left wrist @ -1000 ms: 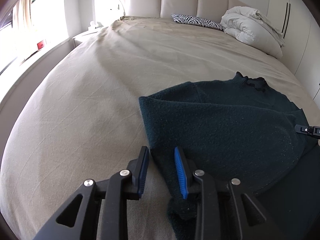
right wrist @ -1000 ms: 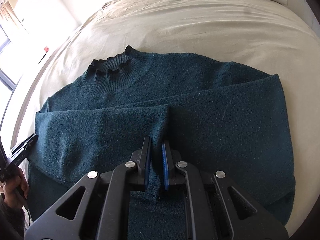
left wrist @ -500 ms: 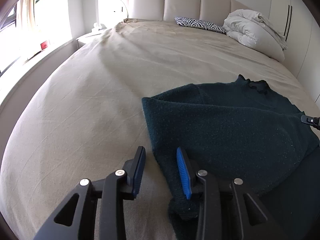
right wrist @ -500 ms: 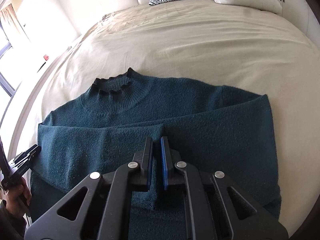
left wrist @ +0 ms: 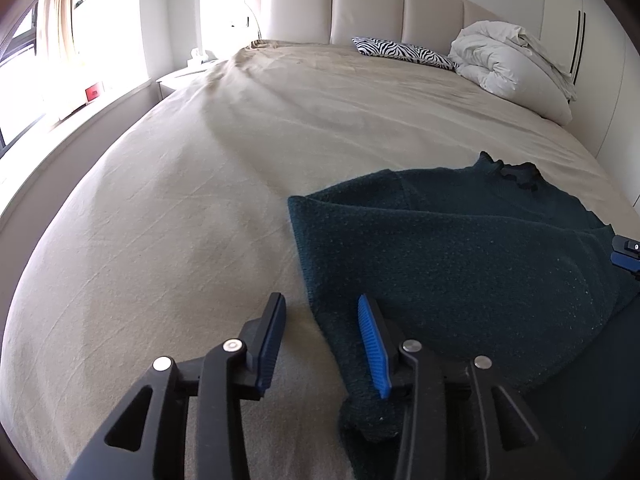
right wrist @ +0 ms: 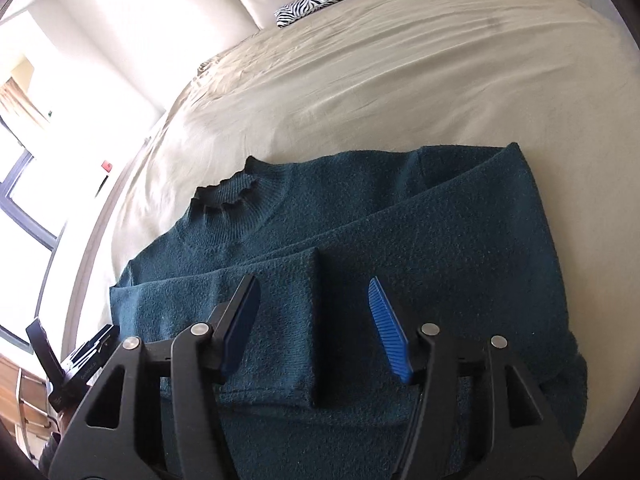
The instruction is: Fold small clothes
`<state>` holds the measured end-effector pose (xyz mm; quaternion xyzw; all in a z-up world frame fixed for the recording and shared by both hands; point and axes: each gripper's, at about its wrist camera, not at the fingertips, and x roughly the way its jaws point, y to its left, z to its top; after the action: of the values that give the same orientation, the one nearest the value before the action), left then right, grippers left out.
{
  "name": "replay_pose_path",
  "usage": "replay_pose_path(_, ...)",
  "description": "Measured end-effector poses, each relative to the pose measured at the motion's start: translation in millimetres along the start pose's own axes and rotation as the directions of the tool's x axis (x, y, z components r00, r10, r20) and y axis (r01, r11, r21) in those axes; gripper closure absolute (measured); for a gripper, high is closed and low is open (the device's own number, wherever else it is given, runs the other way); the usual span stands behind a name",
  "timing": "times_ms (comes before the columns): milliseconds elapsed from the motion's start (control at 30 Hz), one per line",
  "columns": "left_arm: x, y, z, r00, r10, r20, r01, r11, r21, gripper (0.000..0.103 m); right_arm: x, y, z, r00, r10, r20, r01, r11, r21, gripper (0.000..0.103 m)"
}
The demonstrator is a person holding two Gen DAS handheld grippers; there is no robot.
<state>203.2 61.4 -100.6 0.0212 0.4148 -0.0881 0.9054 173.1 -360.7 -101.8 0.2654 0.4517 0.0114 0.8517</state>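
Observation:
A dark teal knit sweater (right wrist: 400, 248) lies flat on the beige bed, collar (right wrist: 228, 196) toward the headboard, both sleeves folded across its chest. The left sleeve's cuff (right wrist: 296, 320) lies between my right gripper's open fingers. My right gripper (right wrist: 316, 324) is open and empty just above the sweater's middle. In the left wrist view the sweater (left wrist: 460, 248) shows on the right. My left gripper (left wrist: 320, 340) is open and empty at the sweater's left folded edge, its right finger over the fabric. The right gripper's tip (left wrist: 626, 254) shows at the far right.
The beige bed sheet (left wrist: 200, 200) spreads wide to the left and beyond the sweater. A zebra pillow (left wrist: 404, 52) and a white duvet (left wrist: 512, 64) lie by the headboard. A window sill (left wrist: 80, 112) runs along the left side.
My right gripper has opened, let go of the sleeve cuff and lifted back a little. My left gripper has opened slightly wider and stayed at the sweater's left edge.

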Motion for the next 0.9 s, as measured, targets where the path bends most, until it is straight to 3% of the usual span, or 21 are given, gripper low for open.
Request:
replay_pose_path(67,0,1,0,1.0,-0.004,-0.001,0.004,1.0,-0.004,0.062,13,11,-2,0.997,-0.036,-0.061,0.033,0.998,-0.051,0.052)
replay_pose_path(133,0,1,-1,1.0,-0.007,0.0,0.007,1.0,-0.007,0.061,23,20,-7,0.993,-0.081,-0.09,0.072,0.993,-0.099,0.075)
replay_pose_path(233,-1,3,-2,1.0,-0.011,0.002,0.011,1.0,-0.011,0.061,21,28,-7,0.99,-0.122,-0.074,0.111,0.984,-0.136,0.094)
replay_pose_path(400,-2,5,-3,1.0,-0.012,0.007,0.012,1.0,-0.012,0.061,7,41,4,0.992,-0.129,-0.01,0.125,0.975,-0.184,0.097)
replay_pose_path(467,-2,4,-4,1.0,-0.009,0.008,0.009,1.0,-0.01,0.061,12,37,7,0.991,-0.128,-0.023,0.123,0.979,-0.165,0.097)
replay_pose_path(533,-2,3,-4,1.0,-0.007,0.008,0.007,1.0,-0.008,0.06,28,26,1,0.986,-0.138,-0.094,0.123,0.982,-0.145,0.096)
replay_pose_path(700,-2,4,-4,1.0,-0.01,0.01,0.01,1.0,-0.011,0.06,25,5,-2,0.995,-0.058,-0.087,0.056,0.998,-0.022,0.096)
replay_pose_path(900,-2,7,-3,1.0,-0.017,0.01,0.017,1.0,-0.019,0.059,19,6,-1,0.992,-0.086,-0.089,0.085,0.996,-0.01,0.093)
